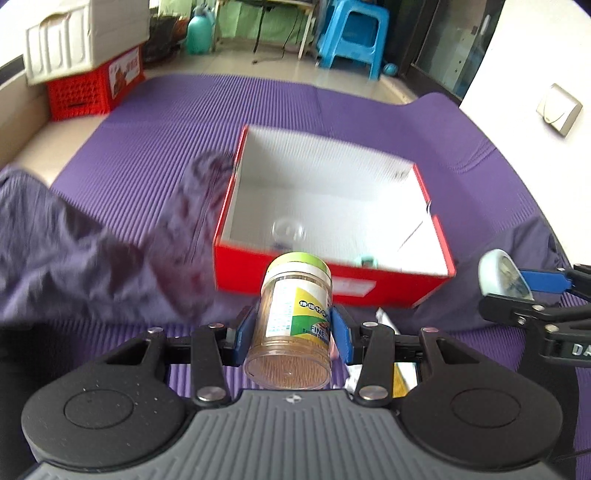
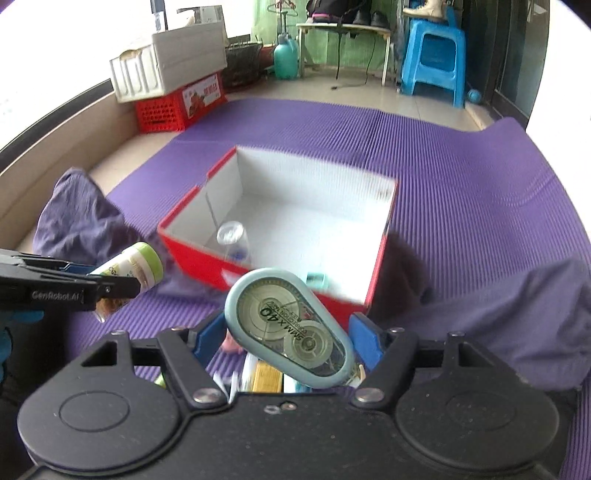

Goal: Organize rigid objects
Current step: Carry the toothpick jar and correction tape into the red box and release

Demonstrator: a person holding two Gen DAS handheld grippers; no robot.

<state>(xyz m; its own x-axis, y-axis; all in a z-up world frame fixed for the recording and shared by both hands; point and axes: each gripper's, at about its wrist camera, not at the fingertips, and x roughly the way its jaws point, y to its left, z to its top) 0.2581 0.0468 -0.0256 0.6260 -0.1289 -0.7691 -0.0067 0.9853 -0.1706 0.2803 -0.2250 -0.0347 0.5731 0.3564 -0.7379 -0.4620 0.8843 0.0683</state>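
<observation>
Left wrist: left gripper (image 1: 291,334) tilts clamped toothpick jar (image 1: 293,325) boxward.

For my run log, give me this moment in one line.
left gripper: holds jar | right gripper: holds tape dispenser | red box: open ahead

Floor: pale beige glossy tiles (image 2: 376,99), largely covered by a ribbed purple foam mat (image 2: 461,192).
Left side: red perforated plastic crate (image 2: 162,112) with a cream moulded plastic box (image 2: 166,68) stacked on top, beside a low beige ledge (image 2: 48,173) under an overexposed bright window.
Rear: teal plastic spray bottle (image 2: 285,59); bright blue plastic stool (image 2: 432,55); small table with pale legs (image 2: 343,27) carrying dark shoes, a black cable trailing to the floor; green wall behind.
Right side: dark-framed glass door (image 1: 447,44); white wall with a beige socket cover (image 1: 558,109).
Light: daylight, strongest at left.
</observation>
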